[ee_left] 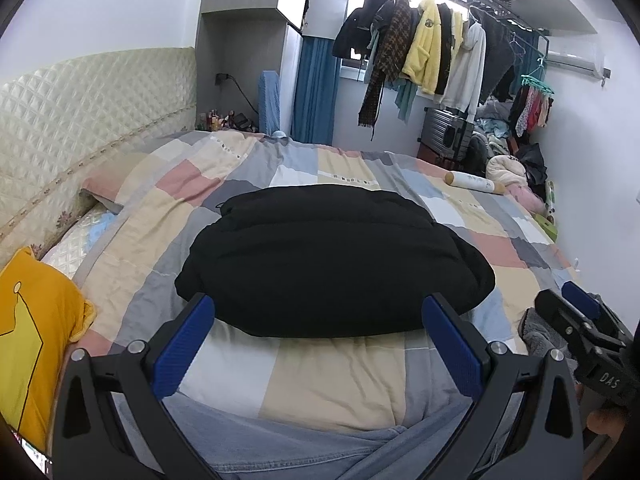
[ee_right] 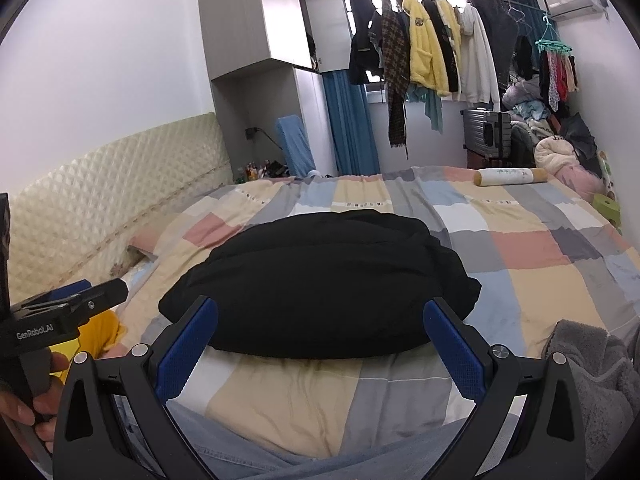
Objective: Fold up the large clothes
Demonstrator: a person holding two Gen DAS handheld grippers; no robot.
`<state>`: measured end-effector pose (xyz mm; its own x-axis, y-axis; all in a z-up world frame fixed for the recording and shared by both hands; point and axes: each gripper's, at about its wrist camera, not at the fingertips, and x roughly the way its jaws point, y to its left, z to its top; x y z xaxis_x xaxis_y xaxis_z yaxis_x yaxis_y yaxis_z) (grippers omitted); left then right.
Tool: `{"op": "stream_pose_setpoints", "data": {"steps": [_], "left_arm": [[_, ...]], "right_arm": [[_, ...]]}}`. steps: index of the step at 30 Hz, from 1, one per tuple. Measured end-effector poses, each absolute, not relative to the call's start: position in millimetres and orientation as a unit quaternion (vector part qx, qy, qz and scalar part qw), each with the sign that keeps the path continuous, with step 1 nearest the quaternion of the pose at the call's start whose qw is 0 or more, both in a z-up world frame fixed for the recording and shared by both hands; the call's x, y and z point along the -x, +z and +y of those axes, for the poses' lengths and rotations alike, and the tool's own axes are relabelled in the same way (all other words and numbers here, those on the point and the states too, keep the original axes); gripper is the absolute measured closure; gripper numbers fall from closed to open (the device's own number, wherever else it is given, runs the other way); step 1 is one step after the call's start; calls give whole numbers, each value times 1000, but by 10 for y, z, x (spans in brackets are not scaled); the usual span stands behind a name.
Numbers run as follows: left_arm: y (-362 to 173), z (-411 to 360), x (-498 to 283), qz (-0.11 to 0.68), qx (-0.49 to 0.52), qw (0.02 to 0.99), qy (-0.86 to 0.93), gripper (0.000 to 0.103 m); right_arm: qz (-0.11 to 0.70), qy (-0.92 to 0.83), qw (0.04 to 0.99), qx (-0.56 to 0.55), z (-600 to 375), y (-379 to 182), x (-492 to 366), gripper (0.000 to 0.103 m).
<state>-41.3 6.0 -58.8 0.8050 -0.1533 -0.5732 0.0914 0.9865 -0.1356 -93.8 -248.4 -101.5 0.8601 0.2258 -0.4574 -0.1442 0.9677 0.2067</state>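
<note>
A black garment (ee_left: pixel 332 264) lies folded into a thick, rounded bundle on the patchwork bed cover (ee_left: pixel 332 376). The right wrist view shows the same black garment (ee_right: pixel 320 284) on the bed cover (ee_right: pixel 288 396). My left gripper (ee_left: pixel 318 312) is open, held back from the bundle's near edge, with nothing between its blue pads. My right gripper (ee_right: pixel 320 316) is open too, and it hovers just short of the same near edge. Each gripper also appears in the other's view: the right gripper (ee_left: pixel 580 312) at the right edge, the left gripper (ee_right: pixel 76 300) at the left edge with a hand below it.
A yellow garment (ee_left: pixel 36 340) lies at the near left, a grey fleece (ee_right: pixel 596 376) at the near right. Denim fabric (ee_left: pixel 304 448) sits below the grippers. A cream roll (ee_left: pixel 476 182) rests at the bed's far side. A padded headboard (ee_left: pixel 80 120) is left; hung clothes (ee_left: pixel 424 48) fill the back.
</note>
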Motion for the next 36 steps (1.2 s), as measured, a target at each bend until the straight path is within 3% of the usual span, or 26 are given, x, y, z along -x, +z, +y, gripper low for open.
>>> {"op": "stream_pose_setpoints", "data": {"steps": [36], "left_arm": [[-580,69,453,304,60,948,-66,0]], "right_arm": [[242,74,964,-85,-2524,-1002,975,0]]}}
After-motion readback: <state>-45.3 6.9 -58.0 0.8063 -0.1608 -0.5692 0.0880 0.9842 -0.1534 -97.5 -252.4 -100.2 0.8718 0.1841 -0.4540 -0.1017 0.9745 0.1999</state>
